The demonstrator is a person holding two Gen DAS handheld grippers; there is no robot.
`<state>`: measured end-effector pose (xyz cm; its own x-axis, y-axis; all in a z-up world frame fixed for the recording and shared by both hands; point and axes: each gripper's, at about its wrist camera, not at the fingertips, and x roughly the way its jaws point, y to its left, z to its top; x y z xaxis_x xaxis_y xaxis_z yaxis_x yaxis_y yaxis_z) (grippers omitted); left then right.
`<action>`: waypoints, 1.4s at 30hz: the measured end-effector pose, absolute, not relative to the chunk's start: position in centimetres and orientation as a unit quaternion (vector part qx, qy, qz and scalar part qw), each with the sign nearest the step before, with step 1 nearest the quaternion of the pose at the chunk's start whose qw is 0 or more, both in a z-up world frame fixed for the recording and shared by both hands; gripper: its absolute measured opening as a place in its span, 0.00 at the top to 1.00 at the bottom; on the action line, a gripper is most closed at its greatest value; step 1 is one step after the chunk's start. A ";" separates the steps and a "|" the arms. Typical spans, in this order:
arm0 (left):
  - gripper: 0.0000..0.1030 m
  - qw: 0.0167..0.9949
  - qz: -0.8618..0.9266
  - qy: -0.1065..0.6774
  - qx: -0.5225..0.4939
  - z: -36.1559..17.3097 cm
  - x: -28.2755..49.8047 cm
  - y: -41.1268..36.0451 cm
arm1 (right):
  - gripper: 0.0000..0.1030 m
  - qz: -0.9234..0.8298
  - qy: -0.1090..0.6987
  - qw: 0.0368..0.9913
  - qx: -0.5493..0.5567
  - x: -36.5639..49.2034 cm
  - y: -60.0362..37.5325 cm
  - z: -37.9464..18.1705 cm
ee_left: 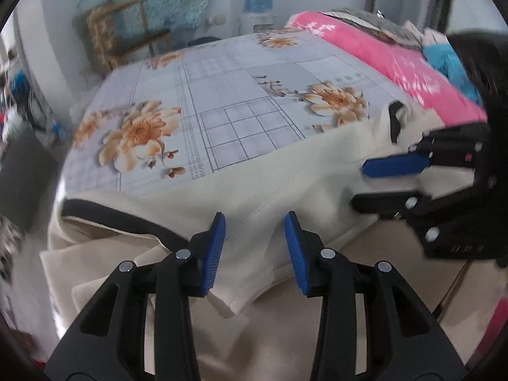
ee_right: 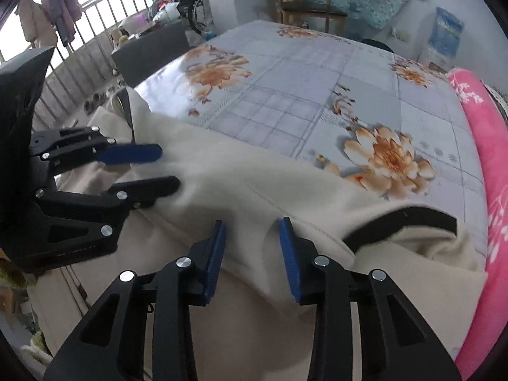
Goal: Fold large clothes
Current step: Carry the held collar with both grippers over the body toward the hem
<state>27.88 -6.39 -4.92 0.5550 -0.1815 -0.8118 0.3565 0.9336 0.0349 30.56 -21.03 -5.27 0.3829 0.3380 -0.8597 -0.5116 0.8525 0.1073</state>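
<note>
Both sets of jaws stand partly apart, and nothing is pressed between their blue pads. The left gripper (ee_left: 255, 250) and the right gripper (ee_right: 253, 255) hang side by side just above one cream garment (ee_left: 254, 177) with black trim. The garment lies over the near edge of the bed (ee_left: 222, 95), partly on one flowered grey sheet. One pink blanket (ee_left: 412, 73) lies along the side. Beyond stand one wooden chair (ee_left: 127, 35) and one water dispenser (ee_left: 257, 3).
</note>
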 end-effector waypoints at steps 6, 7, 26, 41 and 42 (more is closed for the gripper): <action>0.64 0.873 -0.162 0.452 0.085 -4.6 27.3 -5.6 | 0.54 0.242 0.519 0.819 0.027 30.3 -25.8 -3.3; 0.64 0.873 -0.163 0.453 0.083 -4.7 27.2 -5.6 | 0.49 0.233 0.525 0.817 0.054 30.7 -26.8 -3.4; 0.63 0.885 -0.153 0.436 0.060 -5.2 27.6 -6.5 | 0.82 0.185 0.543 0.817 0.060 33.7 -27.4 -5.4; 0.62 0.873 -0.165 0.457 0.035 -5.0 26.9 -5.0 | 0.57 0.182 0.497 0.846 -0.065 28.9 -20.3 -5.1; 0.62 0.871 -0.164 0.461 0.035 -4.9 26.8 -5.0 | 0.57 0.173 0.491 0.851 -0.071 28.5 -20.2 -5.7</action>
<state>26.82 -5.00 -4.94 0.5203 -0.2544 -0.8152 0.3181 0.9436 -0.0915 28.52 -20.20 -5.74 0.4575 0.2249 -0.8603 -0.3648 0.9298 0.0491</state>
